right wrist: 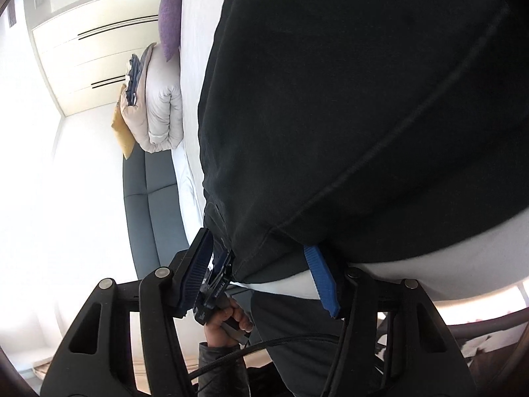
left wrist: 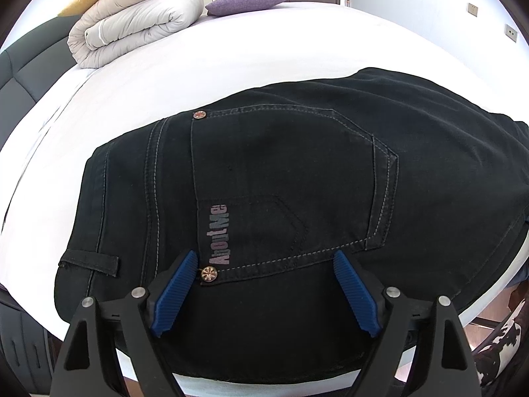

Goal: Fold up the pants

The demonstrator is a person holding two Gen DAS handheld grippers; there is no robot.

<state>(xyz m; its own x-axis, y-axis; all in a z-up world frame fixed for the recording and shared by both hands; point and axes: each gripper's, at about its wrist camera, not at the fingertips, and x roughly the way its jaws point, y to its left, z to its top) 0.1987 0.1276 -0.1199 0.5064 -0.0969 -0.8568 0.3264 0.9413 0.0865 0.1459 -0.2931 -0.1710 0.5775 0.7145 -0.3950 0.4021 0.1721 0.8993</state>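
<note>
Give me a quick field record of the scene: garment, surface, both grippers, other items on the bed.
garment: black pants, folded over, back pocket facing up
surface: white bed
left gripper: open, blue fingers spread over the pocket's near edge, gripping nothing
right gripper: open, straddling the pants' edge at the bed's rim; contact unclear
other items: rolled comforter, purple pillow, both far from the pants
fold status: partly folded; layer count not readable
</note>
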